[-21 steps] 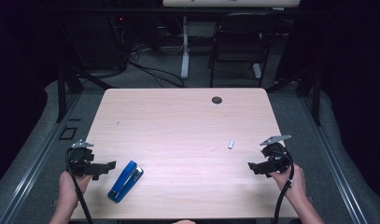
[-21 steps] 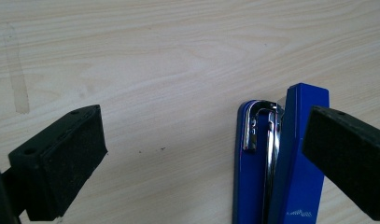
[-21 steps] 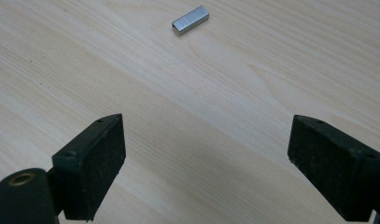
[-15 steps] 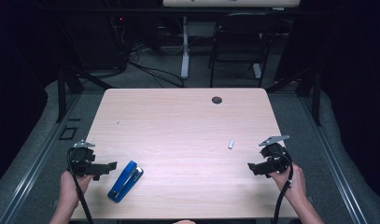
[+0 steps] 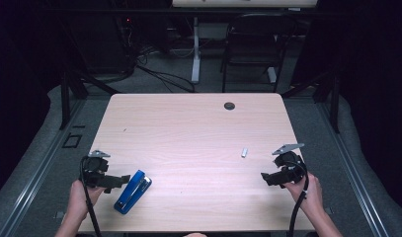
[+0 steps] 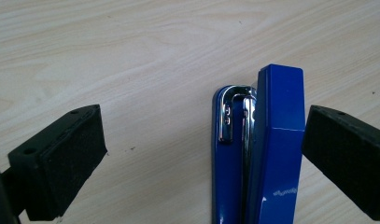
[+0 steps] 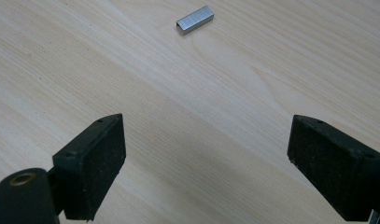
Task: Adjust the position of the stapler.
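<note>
Grippers wide at the near edge, stapler and staples waiting.
My left gripper (image 6: 204, 154) gapes around the blue stapler (image 6: 260, 149) without pressing it; my right gripper (image 7: 206, 163) stands open and empty, the staple strip (image 7: 194, 20) lying ahead on the table (image 5: 188, 128).

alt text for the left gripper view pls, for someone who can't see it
A blue stapler lies on a pale wooden table, seen close from above between the two open black jaws of the left gripper. The stapler sits nearer the jaw at the picture's right, and neither jaw presses on it. Its chrome metal parts show along its left side.
</note>
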`<state>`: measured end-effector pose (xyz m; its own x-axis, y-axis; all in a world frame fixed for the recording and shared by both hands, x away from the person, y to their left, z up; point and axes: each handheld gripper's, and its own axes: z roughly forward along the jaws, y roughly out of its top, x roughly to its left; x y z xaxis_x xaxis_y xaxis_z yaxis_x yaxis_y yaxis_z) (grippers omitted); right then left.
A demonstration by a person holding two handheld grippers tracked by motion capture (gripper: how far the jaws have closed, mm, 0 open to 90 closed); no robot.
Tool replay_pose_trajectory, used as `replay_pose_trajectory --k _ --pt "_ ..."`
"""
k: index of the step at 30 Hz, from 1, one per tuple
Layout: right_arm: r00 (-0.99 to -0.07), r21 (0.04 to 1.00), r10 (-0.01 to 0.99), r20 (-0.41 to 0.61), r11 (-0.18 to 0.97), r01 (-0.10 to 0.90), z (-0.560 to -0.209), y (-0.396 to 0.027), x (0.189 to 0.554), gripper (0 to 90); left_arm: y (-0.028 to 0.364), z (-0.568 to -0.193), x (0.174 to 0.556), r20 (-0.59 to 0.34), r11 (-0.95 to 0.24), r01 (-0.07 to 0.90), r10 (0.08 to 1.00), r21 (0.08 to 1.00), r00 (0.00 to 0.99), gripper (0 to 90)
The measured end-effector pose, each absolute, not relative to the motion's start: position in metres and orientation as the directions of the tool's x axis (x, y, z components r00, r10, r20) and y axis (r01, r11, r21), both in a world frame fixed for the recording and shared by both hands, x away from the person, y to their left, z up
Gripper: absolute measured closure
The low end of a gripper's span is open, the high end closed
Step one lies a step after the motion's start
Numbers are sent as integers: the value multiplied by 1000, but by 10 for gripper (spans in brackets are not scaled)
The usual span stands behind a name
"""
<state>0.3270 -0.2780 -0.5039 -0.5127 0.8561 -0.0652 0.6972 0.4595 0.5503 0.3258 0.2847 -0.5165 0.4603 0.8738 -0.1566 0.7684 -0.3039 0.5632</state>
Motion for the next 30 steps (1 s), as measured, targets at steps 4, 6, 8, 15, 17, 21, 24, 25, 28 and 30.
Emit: replay_pose_trajectory --k 4,6,8,15,17,21,24,25,28,30 --pt "-514 550 855 -66 461 696 -503 -278 326 111 280 -518 327 -149 -326 771 868 548 473 0" --pt "-515 550 855 -65 462 696 -503 -278 327 111 277 -519 327 -143 -333 771 868 543 475 0" --pt "-512 553 857 -63 457 697 -504 -278 327 111 274 -520 328 -138 -342 771 866 537 481 1" --pt "-515 544 856 -55 458 703 -505 -278 329 114 263 -523 329 -138 -381 769 848 513 512 21" --pt "-515 542 855 -55 459 704 -505 -278 329 114 259 -524 329 -133 -397 767 842 504 523 40" --pt "-515 542 855 -59 461 703 -506 -278 329 117 252 -526 328 -126 -434 757 824 488 553 174" --pt "-512 542 857 -57 457 705 -506 -277 329 118 247 -528 328 -120 -465 752 809 467 575 238" --pt "-513 541 857 -55 457 706 -506 -277 329 118 246 -529 328 -117 -475 751 806 459 581 252" --pt "-513 538 857 -57 459 707 -507 -277 329 121 243 -531 328 -115 -491 749 798 445 592 371" --pt "-513 537 857 -57 459 707 -507 -277 329 123 241 -532 328 -120 -501 748 791 435 599 385"
